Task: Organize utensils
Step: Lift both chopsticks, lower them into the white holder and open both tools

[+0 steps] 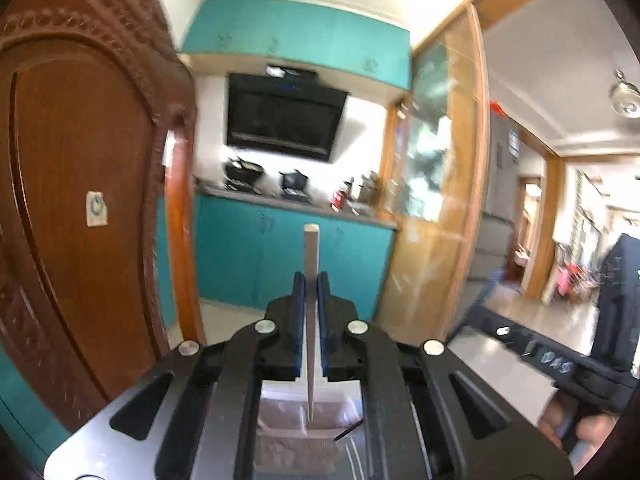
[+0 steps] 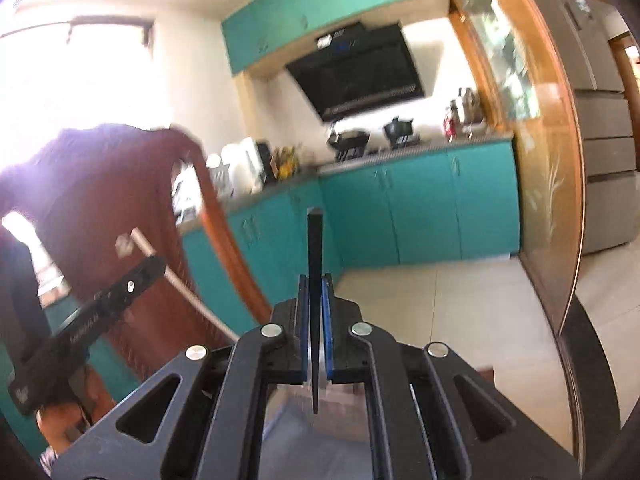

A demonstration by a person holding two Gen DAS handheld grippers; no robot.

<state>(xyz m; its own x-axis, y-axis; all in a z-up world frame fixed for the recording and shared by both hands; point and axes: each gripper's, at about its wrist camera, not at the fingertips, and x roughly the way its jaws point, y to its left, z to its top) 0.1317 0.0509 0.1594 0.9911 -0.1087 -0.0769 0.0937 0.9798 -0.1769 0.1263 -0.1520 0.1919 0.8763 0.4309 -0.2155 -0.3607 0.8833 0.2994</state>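
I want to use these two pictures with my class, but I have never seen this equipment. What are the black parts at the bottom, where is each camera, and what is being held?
No robot here: a person carries hand-held tongs in each hand, with a camera on each looking along its fingers. The left view shows the left tongs shut on a pale flat stick, possibly a utensil handle. The right view shows the right tongs shut on a dark flat stick. Both point at a kitchen with teal cabinets; no work surface is visible.

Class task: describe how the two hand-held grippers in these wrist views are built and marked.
Both the left hand-held gripper and right hand-held gripper are black, angular linkages with round silver pivot bolts and slot-shaped cut-outs. Their fingers carry blue pads on the inner faces. A silver-grey plate sits under each. White handwritten markings, blurred, show on their sides.
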